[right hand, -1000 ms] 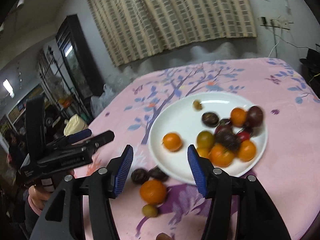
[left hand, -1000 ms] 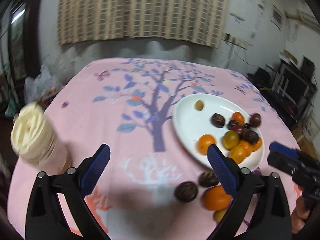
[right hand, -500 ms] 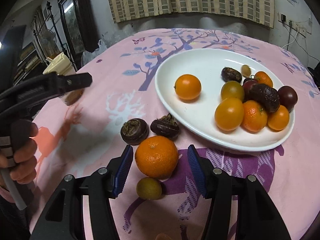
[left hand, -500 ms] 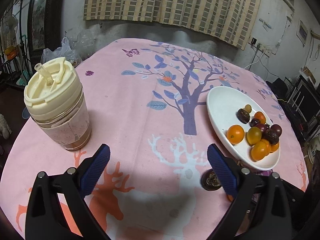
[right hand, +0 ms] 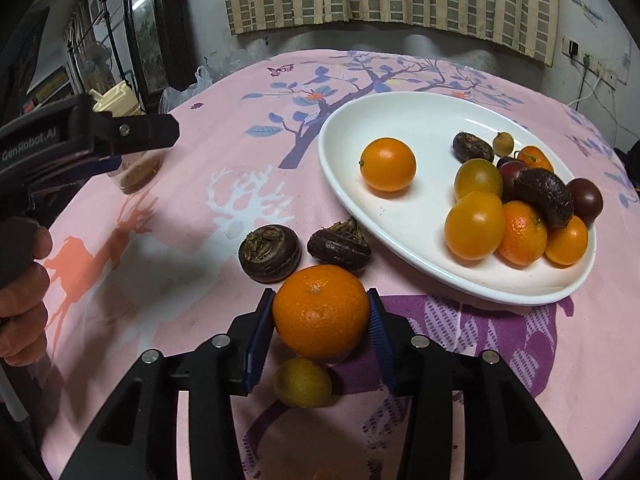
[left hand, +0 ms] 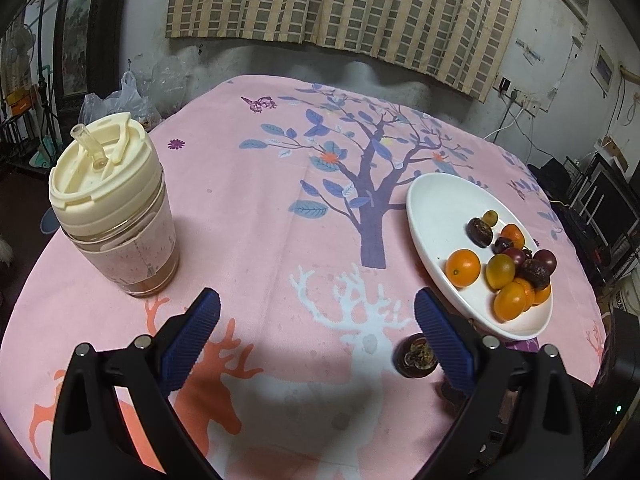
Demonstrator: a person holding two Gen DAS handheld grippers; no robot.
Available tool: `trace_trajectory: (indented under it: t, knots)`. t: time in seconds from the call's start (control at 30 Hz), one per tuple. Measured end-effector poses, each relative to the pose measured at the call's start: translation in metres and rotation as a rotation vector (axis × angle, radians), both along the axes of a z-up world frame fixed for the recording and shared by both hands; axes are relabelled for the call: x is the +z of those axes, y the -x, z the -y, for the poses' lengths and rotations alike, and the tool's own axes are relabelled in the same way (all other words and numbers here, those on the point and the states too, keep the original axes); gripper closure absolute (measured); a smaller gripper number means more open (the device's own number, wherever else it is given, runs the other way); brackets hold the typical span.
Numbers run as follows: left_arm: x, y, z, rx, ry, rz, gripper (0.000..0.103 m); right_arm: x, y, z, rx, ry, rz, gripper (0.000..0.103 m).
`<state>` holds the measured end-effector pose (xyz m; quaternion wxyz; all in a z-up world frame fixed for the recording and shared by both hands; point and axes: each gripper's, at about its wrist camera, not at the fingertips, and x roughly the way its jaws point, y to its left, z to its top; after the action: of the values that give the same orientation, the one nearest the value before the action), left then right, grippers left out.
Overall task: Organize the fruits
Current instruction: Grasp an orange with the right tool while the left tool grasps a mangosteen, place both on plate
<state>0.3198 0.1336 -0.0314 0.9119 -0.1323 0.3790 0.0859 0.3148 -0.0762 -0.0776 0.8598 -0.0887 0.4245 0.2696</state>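
On the table (right hand: 400,72), under a pink cloth printed with a tree and deer:

Right tongs (right hand: 321,322): jaws closing, blue pads against both sides of a large mandarin (right hand: 321,312) that sits on the cloth just short of the plate's near rim.

Small yellow-green fruit (right hand: 303,382): on the cloth, directly behind the mandarin, between the tong arms.

Two dark brown fruits: one round (right hand: 269,253), one flatter (right hand: 340,249), side by side just beyond the mandarin, the flatter one beside the plate's edge.

White oval plate (right hand: 400,120): one orange fruit (right hand: 387,164) lying apart on its left; a heap of orange, yellow, dark brown and dark red fruits on its right.

Left tongs (left hand: 316,330): jaws wide apart, nothing between them, hovering over the cloth. A hand (right hand: 20,300) grips the handle.

Lidded cream tumbler (left hand: 114,210): upright at the table's left side, well apart from the plate.
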Motion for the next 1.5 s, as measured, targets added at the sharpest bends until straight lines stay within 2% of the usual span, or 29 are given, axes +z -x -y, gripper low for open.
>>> trace_trajectory:
  t: [0.07, 0.13, 0.23, 0.27, 0.37, 0.4, 0.47, 0.5, 0.53, 0.6, 0.73, 0.97, 1.2, 1.3, 1.43, 1.5]
  knots:
    - [-0.001, 0.0, 0.0, -0.003, -0.006, -0.007, 0.007, 0.004, 0.0, 0.005, 0.004, -0.024, -0.016, 0.058]
    - [-0.001, -0.001, 0.001, -0.011, -0.008, -0.014, 0.007, 0.018, -0.002, 0.019, -0.003, -0.123, -0.042, 0.059]
    - [-0.005, -0.003, 0.009, -0.051, -0.014, -0.02, 0.007, 0.039, -0.001, 0.039, -0.035, -0.214, -0.005, 0.058]
    - [-0.006, -0.004, 0.013, -0.071, -0.023, -0.023, 0.007, 0.048, -0.001, 0.051, -0.067, -0.238, 0.021, 0.058]
    - [-0.014, -0.008, 0.034, -0.179, -0.066, -0.034, 0.008, 0.051, -0.005, 0.067, -0.107, -0.276, 0.013, 0.058]
    - [-0.017, -0.008, 0.041, -0.216, -0.08, -0.037, 0.011, 0.051, -0.006, 0.07, -0.116, -0.282, 0.009, 0.058]
    - [-0.025, -0.011, 0.058, -0.312, -0.125, -0.059, 0.032, 0.051, -0.007, 0.073, -0.121, -0.284, 0.005, 0.058]
    - [-0.03, -0.011, 0.065, -0.358, -0.143, -0.073, 0.035, 0.051, -0.007, 0.073, -0.122, -0.286, 0.004, 0.058]
    - [-0.034, -0.012, 0.069, -0.382, -0.147, -0.082, 0.043, 0.051, -0.007, 0.074, -0.12, -0.288, 0.002, 0.058]
    - [-0.041, -0.013, 0.074, -0.421, -0.141, -0.101, 0.047, 0.051, -0.005, 0.074, -0.118, -0.296, -0.001, 0.058]
    - [-0.051, -0.018, 0.077, -0.43, -0.134, -0.125, 0.049, 0.052, -0.006, 0.077, -0.117, -0.315, -0.013, 0.058]
    - [-0.056, -0.019, 0.082, -0.488, -0.103, -0.119, 0.057, 0.053, -0.008, 0.08, -0.13, -0.318, -0.012, 0.058]
    - [-0.062, -0.022, 0.088, -0.498, -0.133, -0.116, 0.06, 0.055, -0.006, 0.082, -0.132, -0.325, -0.008, 0.058]
    - [-0.062, -0.022, 0.087, -0.493, -0.14, -0.113, 0.066, 0.057, -0.006, 0.083, -0.135, -0.322, 0.004, 0.058]
    - [-0.059, -0.021, 0.082, -0.486, -0.092, -0.115, 0.066, 0.06, -0.008, 0.089, -0.16, -0.319, 0.026, 0.058]
    - [-0.049, -0.019, 0.078, -0.47, -0.06, -0.09, 0.066, 0.063, -0.009, 0.095, -0.179, -0.335, 0.042, 0.058]
